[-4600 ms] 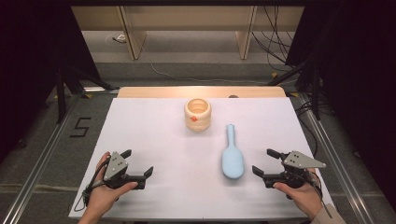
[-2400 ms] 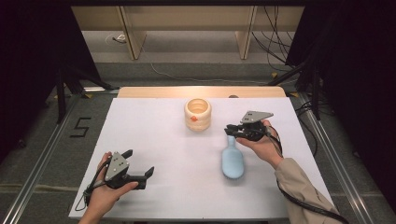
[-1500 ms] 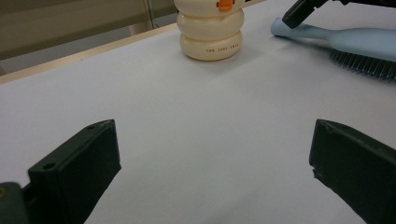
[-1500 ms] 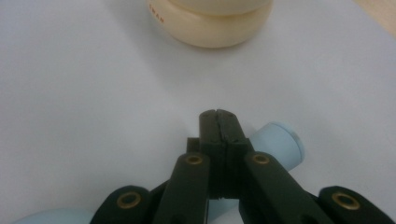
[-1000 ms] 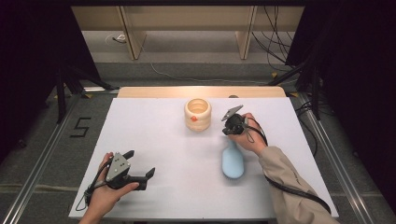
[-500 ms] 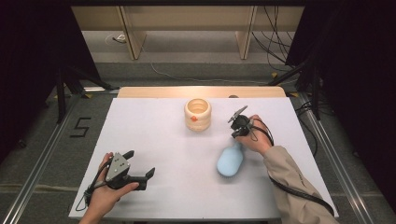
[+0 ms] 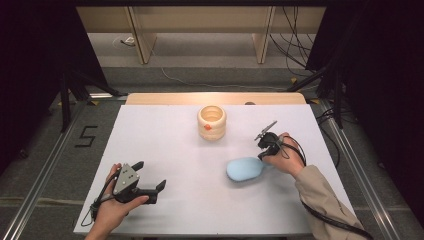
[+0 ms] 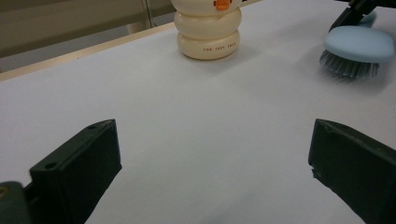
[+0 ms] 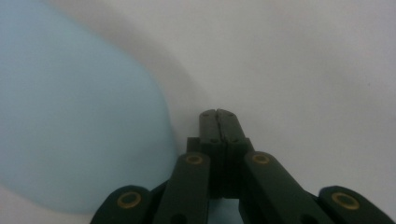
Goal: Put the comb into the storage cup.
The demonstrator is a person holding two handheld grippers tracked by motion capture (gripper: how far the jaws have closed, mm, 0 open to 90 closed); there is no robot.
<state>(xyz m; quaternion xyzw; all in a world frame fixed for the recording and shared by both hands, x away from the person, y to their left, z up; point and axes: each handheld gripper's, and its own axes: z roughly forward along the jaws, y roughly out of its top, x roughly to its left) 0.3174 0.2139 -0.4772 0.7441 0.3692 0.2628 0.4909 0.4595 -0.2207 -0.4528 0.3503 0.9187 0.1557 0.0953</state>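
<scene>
A pale blue brush (image 7: 245, 169) lies bristles down on the white table (image 7: 175, 145), its head pointing left and its handle running right under the person's right hand. My right gripper (image 7: 261, 156) is shut, its tips pressed together over that handle with nothing visible between them. In the right gripper view the closed jaws (image 9: 218, 113) sit just right of the blurred blue brush head (image 9: 79, 116). My left gripper (image 7: 150, 176) rests open at the near left, nothing between its jaws (image 8: 215, 154). The left gripper view shows the brush (image 8: 357, 44) at the far right.
A cream ribbed cup (image 7: 212, 121) with an orange mark stands at the middle back of the table, also seen as the cup (image 8: 208, 32) in the left gripper view. The table's wooden far edge (image 7: 215, 98) lies behind it. Cables trail off the right side.
My right gripper has moved right and toward the person. The brush handle swung with it, so the brush now lies crosswise with its head to the left. The left gripper stayed still.
</scene>
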